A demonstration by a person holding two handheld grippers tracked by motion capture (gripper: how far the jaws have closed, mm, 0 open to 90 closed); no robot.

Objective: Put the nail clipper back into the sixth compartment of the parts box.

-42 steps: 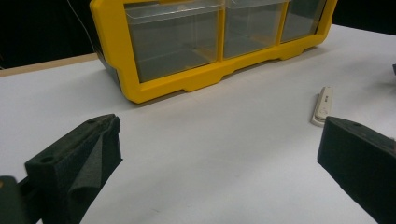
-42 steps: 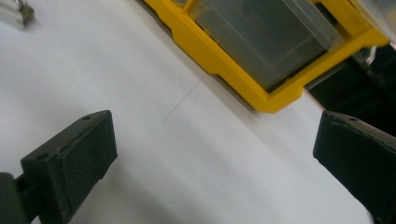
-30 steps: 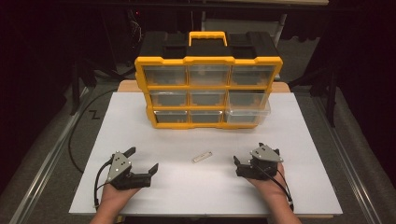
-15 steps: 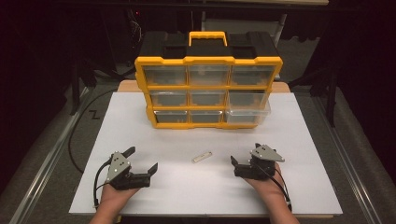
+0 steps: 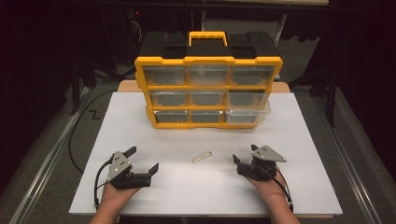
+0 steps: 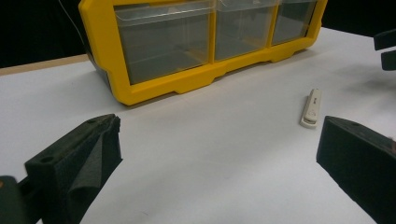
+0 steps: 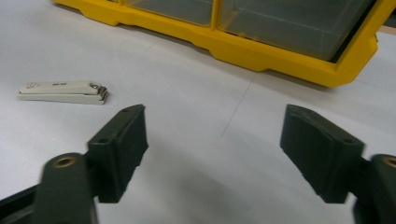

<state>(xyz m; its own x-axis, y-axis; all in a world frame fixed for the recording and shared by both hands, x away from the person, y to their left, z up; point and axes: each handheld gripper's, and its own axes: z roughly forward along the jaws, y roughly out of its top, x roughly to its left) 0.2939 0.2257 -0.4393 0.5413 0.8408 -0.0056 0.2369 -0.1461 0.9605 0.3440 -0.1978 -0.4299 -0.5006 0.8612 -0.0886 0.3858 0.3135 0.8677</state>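
Observation:
A small cream nail clipper (image 5: 202, 157) (image 6: 311, 108) (image 7: 63, 92) lies on the white board, between the two hands. My left gripper (image 5: 144, 157) (image 6: 219, 140) rests at the near left, open wide, with nothing between its jaws. My right gripper (image 5: 244, 153) (image 7: 214, 130) rests at the near right, also open and empty; its jaws have just been closing a little. The clipper lies ahead of both grippers, apart from them. Behind it stands a yellow organizer (image 5: 208, 59) (image 6: 159, 88) (image 7: 280, 53) with clear drawers.
The organizer's bottom right drawer (image 5: 247, 114) sticks out a little. The white board (image 5: 187, 191) covers the tabletop. A black cable (image 5: 71, 140) runs along the left of the table. The other gripper's jaw tips (image 6: 385, 46) show at the right edge of the left gripper view.
The right gripper's jaws stand slightly closer together than before. Both hands and the nail clipper have stayed where they were.

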